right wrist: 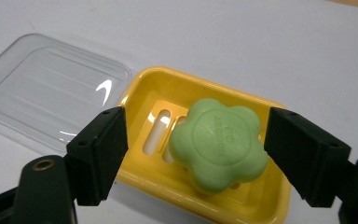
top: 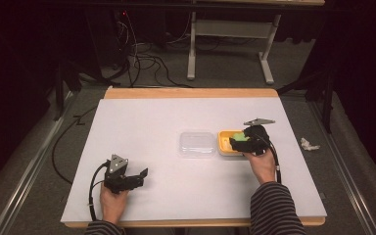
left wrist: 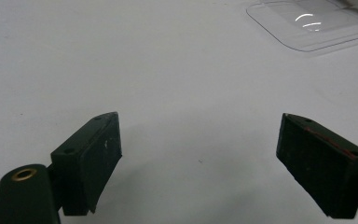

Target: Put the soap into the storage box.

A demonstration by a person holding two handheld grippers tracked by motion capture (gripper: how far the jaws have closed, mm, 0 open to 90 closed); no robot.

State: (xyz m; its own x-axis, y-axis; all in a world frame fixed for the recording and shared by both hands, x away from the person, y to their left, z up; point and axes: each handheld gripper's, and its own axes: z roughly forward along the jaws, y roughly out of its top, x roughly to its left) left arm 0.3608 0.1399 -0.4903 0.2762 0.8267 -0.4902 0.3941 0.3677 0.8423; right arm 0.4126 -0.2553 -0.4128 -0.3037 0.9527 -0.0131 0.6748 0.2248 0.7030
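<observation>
A green flower-shaped soap (right wrist: 219,144) lies in a yellow soap dish (right wrist: 168,84) with slots in its floor. In the high view the soap (top: 240,136) and dish (top: 223,142) sit right of the table's middle. My right gripper (right wrist: 193,149) hovers over the dish, open, its jaws on either side of the soap with a gap at each side. Its black body (top: 247,141) covers the dish's right part. A clear plastic lid (top: 196,144) lies flat just left of the dish. My left gripper (top: 139,177) is open at the front left, with bare table between its jaws (left wrist: 200,158).
The white table top (top: 142,122) has a wooden back edge (top: 191,93). The clear lid (left wrist: 310,23) lies far ahead of the left gripper. A crumpled white scrap (top: 309,144) lies on the floor at the right. Cables and a table frame stand behind.
</observation>
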